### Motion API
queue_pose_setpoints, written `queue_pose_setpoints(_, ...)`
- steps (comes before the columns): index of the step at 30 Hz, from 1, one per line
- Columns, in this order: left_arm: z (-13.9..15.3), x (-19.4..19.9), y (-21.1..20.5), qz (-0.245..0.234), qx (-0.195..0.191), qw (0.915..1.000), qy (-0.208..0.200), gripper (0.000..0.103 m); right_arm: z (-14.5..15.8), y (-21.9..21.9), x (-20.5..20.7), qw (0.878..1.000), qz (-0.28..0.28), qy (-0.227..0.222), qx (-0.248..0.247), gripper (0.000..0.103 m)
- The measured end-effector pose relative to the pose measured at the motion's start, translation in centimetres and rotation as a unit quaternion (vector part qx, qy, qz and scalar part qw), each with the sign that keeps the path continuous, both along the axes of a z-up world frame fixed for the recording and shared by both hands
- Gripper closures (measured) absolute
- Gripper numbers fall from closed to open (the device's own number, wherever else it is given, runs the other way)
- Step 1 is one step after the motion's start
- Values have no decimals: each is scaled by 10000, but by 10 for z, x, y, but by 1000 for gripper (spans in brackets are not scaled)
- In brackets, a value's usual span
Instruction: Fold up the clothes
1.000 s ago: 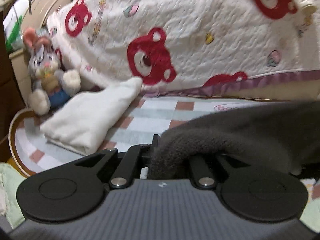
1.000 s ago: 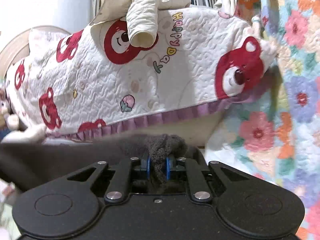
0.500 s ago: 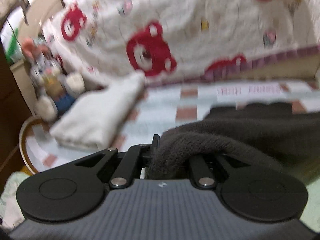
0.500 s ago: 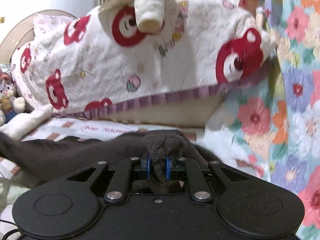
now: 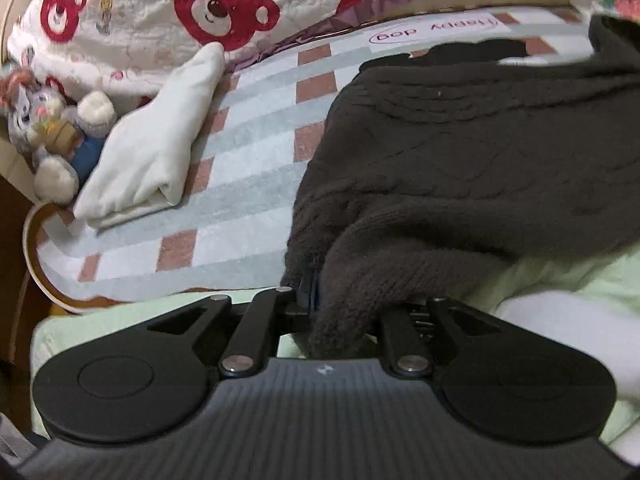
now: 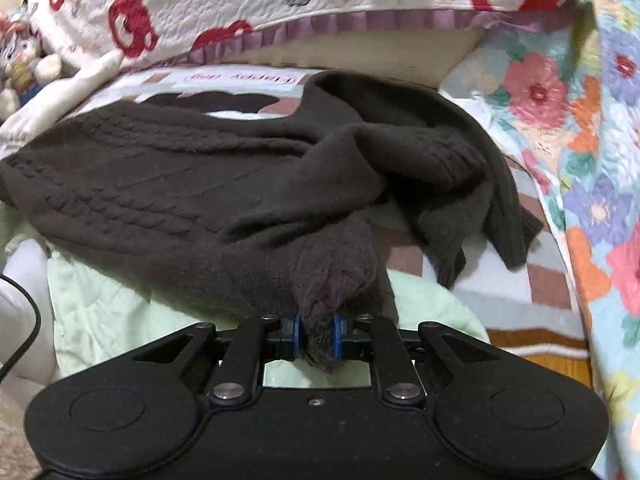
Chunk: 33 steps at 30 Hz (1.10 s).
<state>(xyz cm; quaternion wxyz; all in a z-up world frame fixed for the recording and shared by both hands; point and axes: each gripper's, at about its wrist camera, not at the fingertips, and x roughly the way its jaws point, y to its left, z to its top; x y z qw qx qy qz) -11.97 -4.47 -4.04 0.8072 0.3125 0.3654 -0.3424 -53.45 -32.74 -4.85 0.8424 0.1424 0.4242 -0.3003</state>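
Sweater [image 6: 168, 184] spread beside folded white cloth [image 5: 152, 148], near edge clamped by left gripper [image 5: 320, 300] and right gripper [image 6: 316, 336]; fold pending.

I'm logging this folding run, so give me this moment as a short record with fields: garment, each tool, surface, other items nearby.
garment: dark brown cable-knit sweater, lying spread on the bed, one sleeve crumpled at the right
left tool: shut on the sweater's near edge
right tool: shut on the sweater's near edge
surface: checked bed sheet
nearby: folded white cloth, plush rabbit, bear-print quilt, floral quilt
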Motion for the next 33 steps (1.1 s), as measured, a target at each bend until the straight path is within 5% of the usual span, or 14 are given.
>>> queue_pose_setpoints(6,24,9,22,598,-675,9959,-78,83,15,-2,5,9996,217,152,-23,85)
queue_pose_setpoints(7,29,9,26,685,-725,9946,-289,76,15,0,5,9996,236,169,-44,85)
queue_pose_setpoints(11,53,6,46,1138,-1081,9801,-1214,77,21,5,7,9995,245,131,-139,85)
queue_pose_setpoints(15,69,21,60,1422,-1245,9738,-1265,76,29,9,10,9994,230,56,-236,83)
queue_pose_setpoints(20,66,52,54,1509,-1610,9741,-495,60,62,15,19,9965,409,-596,-418,77)
queue_pose_setpoints(24,35,94,14,1307,-1542,9787,349,53,56,2,73,9921,901,-844,-207,76)
queue_pose_setpoints(27,3,131,-14,1332,-1436,9733,1193,52,49,-6,122,9869,1305,-954,-35,75)
queue_pose_setpoints(33,-43,159,-39,1438,-1299,9691,1523,51,42,-11,258,9650,2496,-768,252,45)
